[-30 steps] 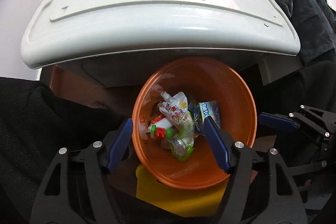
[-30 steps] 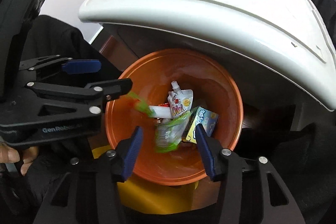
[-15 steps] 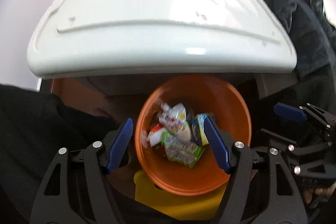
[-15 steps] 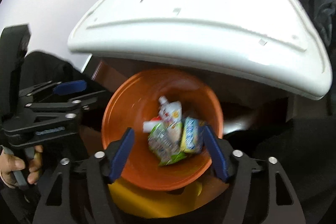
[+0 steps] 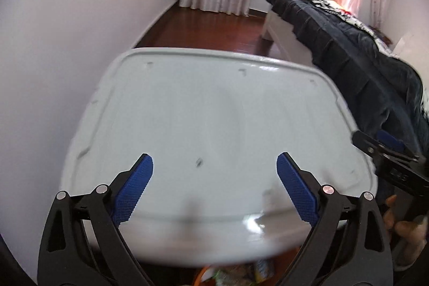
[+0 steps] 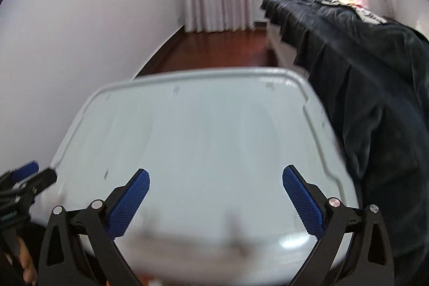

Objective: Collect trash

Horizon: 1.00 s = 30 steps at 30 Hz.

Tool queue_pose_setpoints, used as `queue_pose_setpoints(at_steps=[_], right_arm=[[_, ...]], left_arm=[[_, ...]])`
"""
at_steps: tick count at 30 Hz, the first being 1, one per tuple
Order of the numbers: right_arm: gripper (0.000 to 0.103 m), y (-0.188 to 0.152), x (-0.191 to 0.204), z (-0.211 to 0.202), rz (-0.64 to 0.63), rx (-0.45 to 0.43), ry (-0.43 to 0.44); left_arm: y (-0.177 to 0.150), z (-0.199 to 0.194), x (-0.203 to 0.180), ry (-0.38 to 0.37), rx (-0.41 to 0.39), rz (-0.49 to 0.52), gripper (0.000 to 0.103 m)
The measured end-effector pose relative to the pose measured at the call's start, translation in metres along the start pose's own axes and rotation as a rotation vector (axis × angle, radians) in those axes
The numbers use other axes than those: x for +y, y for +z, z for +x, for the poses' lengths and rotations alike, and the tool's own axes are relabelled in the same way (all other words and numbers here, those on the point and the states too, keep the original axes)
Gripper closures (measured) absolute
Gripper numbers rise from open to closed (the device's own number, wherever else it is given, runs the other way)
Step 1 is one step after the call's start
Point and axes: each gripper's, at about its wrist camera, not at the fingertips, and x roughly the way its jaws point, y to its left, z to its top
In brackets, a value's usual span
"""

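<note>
Opening wide, both the left gripper point(image 5: 214, 173) and right gripper point(image 6: 215, 188) hold nothing; fingers could bump the white table point(image 5: 214, 111), blurry at 12 o'clock.

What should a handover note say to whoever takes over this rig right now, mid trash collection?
Left gripper: jaws opening, nothing between them, held over the white table top.
Right gripper: jaws opening, also empty, over the same table top.
Trash: a few wrappers show in the orange bin, just visible under the table's near edge at the bottom of the left wrist view. The right wrist view does not show the bin.
Done: the visible trash sits in the bin; no trash shows on the table top.
Left: probably check the wooden floor and around the bed for more litter; none is visible from here, though both views are blurred.
</note>
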Motion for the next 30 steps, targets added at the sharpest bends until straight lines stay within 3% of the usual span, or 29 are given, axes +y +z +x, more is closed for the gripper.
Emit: queue_pose_setpoints(at_steps=[4,9,17,30], right_arm=[[0.005,0.011,0.000,0.027,0.065,-0.018,-0.024],[0.005,0.005,0.016,0.045,0.055,-0.004,-0.038],[0.005,0.001,0.030,0.050,-0.011,-0.026,-0.104],[0.005,0.005,0.021,0.056,0.008,-0.018,-0.111]], left_arm=[[0.023,0.032,0.000,0.015,-0.005,-0.016,0.012],[0.031,0.056,-0.002,0.059,-0.006,-0.003,0.012],[0.025,0.068,0.004,0.104,0.001,0.005,0.012],[0.025,0.071,0.013,0.126,0.011,-0.012,0.012]])
